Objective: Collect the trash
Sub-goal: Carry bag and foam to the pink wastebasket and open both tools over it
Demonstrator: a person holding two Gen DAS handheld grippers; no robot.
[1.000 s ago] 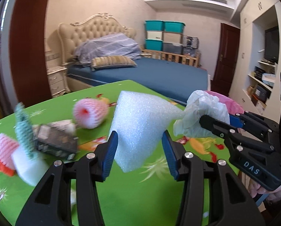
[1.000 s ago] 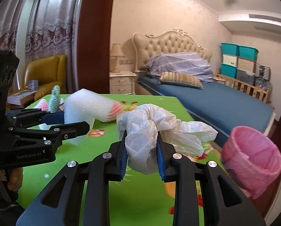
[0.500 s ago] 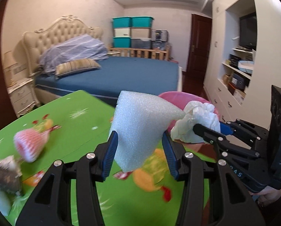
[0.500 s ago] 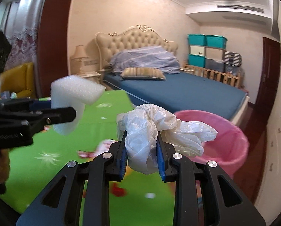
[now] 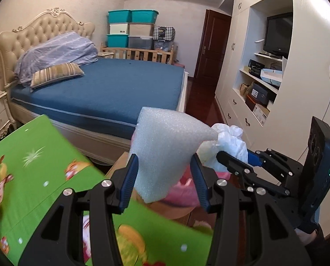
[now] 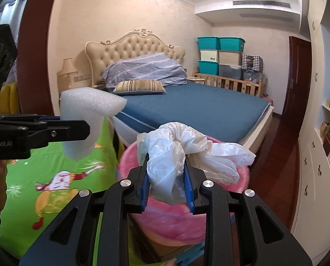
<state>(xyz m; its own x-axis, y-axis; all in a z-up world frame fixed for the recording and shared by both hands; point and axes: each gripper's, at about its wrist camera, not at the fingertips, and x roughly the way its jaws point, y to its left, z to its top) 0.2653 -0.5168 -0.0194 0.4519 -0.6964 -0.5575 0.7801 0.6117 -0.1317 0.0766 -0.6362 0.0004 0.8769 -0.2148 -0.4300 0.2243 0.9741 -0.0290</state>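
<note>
My left gripper (image 5: 164, 170) is shut on a white foam piece (image 5: 165, 146) and holds it in the air past the green table's edge; the foam piece also shows in the right wrist view (image 6: 85, 115). My right gripper (image 6: 166, 170) is shut on a crumpled clear plastic bag (image 6: 187, 153) and holds it just above the pink-lined trash bin (image 6: 176, 219). The bag (image 5: 229, 141) and the right gripper (image 5: 227, 155) also show in the left wrist view, to the right of the foam. The bin (image 5: 182, 192) is mostly hidden behind the foam there.
The green patterned table (image 5: 32, 177) lies at the lower left. A brown box (image 6: 165, 246) sits under the bin. A blue bed (image 5: 111, 88) stands behind. White cupboards (image 5: 264, 77) line the right wall.
Both grippers have swung right, off the table and toward the pink bin, each still holding its item. The bag is now above the bin.
</note>
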